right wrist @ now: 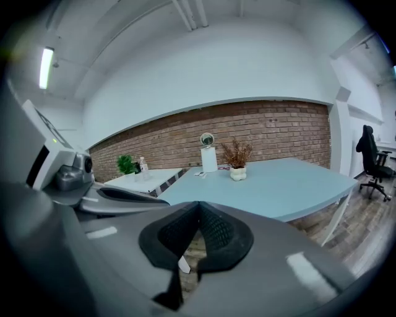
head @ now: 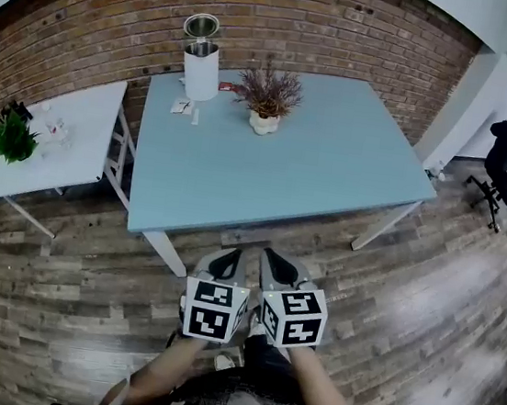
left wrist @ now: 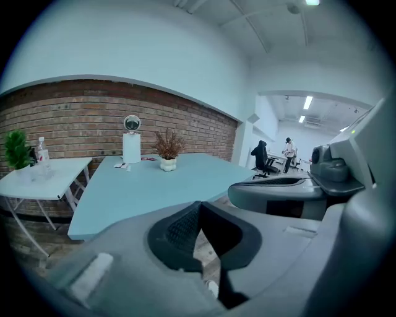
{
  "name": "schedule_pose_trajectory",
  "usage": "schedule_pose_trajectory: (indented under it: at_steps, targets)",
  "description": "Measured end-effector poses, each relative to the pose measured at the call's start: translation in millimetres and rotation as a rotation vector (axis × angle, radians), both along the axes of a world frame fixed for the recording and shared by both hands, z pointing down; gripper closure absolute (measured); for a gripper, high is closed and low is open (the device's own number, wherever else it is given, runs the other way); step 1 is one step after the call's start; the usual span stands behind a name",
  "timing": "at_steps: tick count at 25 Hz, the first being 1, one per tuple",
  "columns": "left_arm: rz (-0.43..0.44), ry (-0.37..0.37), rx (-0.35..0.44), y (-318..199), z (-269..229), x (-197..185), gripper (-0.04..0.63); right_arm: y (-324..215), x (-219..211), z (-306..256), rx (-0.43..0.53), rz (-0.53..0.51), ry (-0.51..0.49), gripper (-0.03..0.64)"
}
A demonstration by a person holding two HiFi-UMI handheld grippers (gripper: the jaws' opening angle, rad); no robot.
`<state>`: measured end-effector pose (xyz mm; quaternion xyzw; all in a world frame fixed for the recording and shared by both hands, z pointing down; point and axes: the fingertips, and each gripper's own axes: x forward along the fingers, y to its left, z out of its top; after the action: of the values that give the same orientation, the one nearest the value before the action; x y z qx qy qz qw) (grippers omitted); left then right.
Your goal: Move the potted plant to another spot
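Head view looks steeply down from well back; left and right gripper views look low across the desk [head: 312,177]. All share the far potted plant [head: 267,97].

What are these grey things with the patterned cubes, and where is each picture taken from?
A person holds two hand-held grippers, the left gripper and the right gripper; the patterned cubes are part of them. The head view comes from a camera on the person's head, looking down. The other two views come from a camera on each gripper, looking along its jaws. Both pairs of jaws are closed and hold nothing. Ahead stands a blue table with a potted plant and a white container near its far edge, neither touched.
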<state>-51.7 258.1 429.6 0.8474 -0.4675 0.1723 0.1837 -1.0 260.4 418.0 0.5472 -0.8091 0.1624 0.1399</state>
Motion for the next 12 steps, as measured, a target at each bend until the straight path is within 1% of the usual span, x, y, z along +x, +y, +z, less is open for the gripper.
schedule_pose_trajectory:
  at_steps: [7, 12]
  targets:
    - [0.01, -0.019, -0.005, -21, 9, 9, 0.598, -24, 11, 10, -0.007, 0.01, -0.007, 0.611]
    - [0.003, -0.029, -0.01, -52, 13, 18, 0.598, -54, 23, 18, -0.016, 0.012, -0.018, 0.611]
